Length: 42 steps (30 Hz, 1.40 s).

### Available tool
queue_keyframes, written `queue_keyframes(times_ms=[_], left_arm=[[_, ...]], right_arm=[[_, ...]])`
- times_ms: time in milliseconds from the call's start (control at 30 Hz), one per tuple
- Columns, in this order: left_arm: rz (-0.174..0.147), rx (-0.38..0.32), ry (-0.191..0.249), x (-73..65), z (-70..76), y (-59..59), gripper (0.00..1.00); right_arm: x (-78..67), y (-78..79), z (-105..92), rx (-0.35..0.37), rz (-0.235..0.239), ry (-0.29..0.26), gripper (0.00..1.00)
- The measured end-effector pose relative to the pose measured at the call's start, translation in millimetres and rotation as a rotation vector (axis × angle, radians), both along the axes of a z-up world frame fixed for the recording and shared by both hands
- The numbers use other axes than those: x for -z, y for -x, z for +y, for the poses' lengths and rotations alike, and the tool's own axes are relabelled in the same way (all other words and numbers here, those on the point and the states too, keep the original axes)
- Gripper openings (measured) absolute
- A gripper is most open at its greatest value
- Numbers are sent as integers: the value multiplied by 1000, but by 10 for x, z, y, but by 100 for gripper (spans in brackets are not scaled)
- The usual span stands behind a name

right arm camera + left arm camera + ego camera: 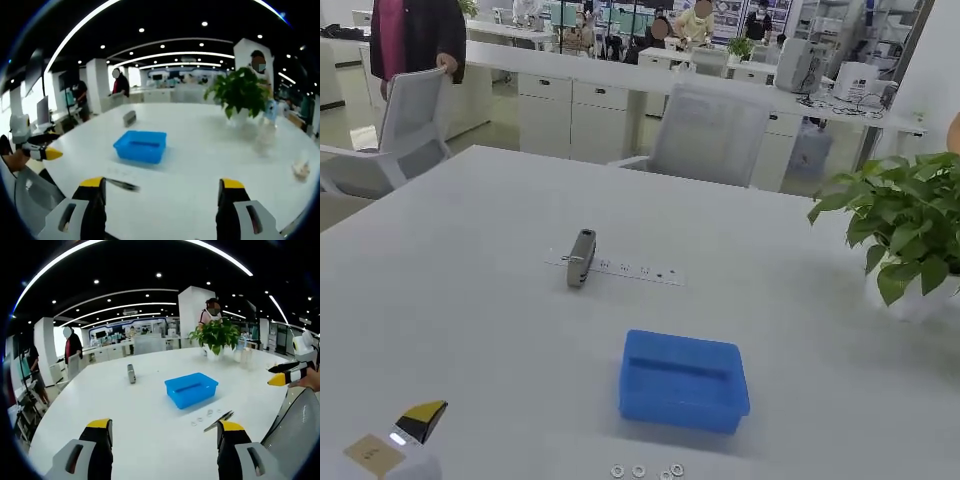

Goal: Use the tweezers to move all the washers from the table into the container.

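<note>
Task barely begun, by my reading. Washers [645, 470] — four or so — lay in a loose row on the white table [470, 300] at its near edge, just in front of the blue container [683, 382]; no washer could be made out inside it. Tweezers [218, 421] lay flat on the table beside the washers, untouched. Left gripper [165, 425] hung above the table, jaws wide apart, empty; right gripper [161, 184] likewise — fingers spread, nothing between them. All left to do: take up the tweezers, then carry each washer across.
</note>
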<state>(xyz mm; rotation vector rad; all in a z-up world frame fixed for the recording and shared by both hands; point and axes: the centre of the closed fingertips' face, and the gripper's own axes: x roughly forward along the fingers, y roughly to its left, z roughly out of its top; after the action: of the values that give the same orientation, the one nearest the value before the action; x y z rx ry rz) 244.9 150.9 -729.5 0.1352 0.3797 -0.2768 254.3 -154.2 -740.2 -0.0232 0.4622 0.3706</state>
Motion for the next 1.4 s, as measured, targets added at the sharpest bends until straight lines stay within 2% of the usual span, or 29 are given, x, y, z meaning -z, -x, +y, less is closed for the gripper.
queue_keyframes(times_ms=[67, 433, 867, 1033, 1100, 1233, 1400], left_arm=[[-4, 0, -12, 0, 4, -1, 89], [-3, -4, -8, 4, 16, -5, 88], [10, 14, -23, 44, -6, -1, 86], [23, 31, -28, 78, -24, 7, 85], [37, 46, -27, 98, -50, 17, 83], [27, 60, -15, 73, -81, 20, 83], [40, 92, 15, 61, -142, 27, 80]], right_arm=[[13, 4, -1, 0, 6, 5, 91], [12, 5, -4, 3, 6, 10, 91], [-13, -2, -24, 16, -5, 6, 90], [10, 2, -18, 11, 5, 11, 90], [22, 7, -12, 7, 11, 20, 89], [47, 8, 0, 0, 21, 37, 89], [79, 13, -1, -1, 36, 56, 88]])
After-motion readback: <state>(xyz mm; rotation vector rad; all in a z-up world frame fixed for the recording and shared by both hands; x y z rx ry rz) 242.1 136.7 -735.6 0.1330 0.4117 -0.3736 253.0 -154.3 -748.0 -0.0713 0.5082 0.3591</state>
